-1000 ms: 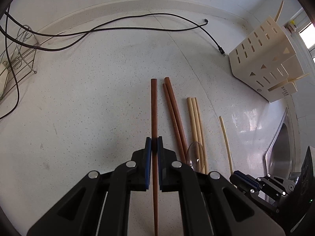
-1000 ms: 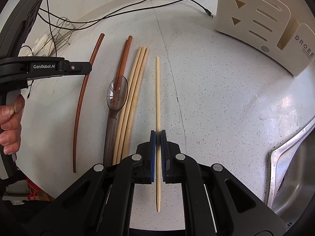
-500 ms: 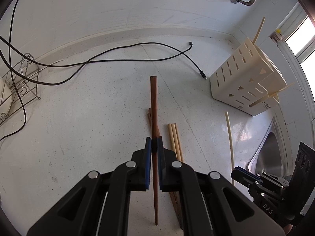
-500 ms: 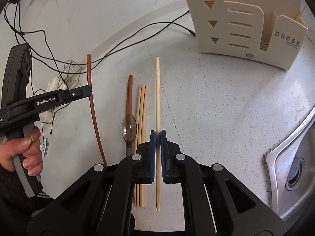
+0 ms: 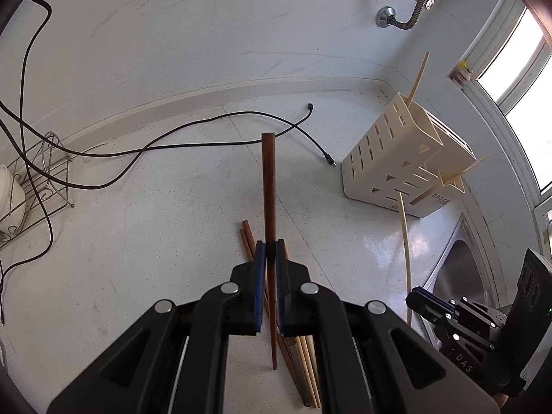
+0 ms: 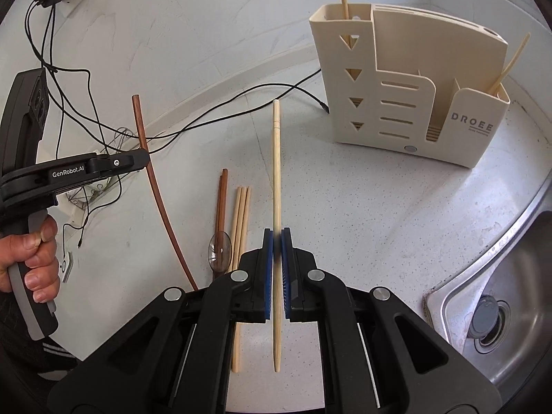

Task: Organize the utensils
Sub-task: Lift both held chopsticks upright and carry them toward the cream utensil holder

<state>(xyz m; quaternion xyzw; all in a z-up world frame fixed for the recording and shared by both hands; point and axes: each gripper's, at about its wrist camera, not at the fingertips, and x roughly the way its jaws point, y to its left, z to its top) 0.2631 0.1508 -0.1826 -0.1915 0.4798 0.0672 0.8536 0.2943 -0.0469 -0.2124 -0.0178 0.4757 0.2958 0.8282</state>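
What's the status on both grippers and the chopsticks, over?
Left gripper shut on brown chopstick. Right gripper shut on pale chopstick. Both off the counter. Holder ahead, path open; five chopsticks and a spoon remain down.

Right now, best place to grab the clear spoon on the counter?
Take the clear spoon by its handle, not the bowl. It lies flat, wedged beside the dark chopsticks and bamboo chopsticks, so come straight down, jaws across the handle. The handle is mostly hidden behind the right claw; judge clearance first.
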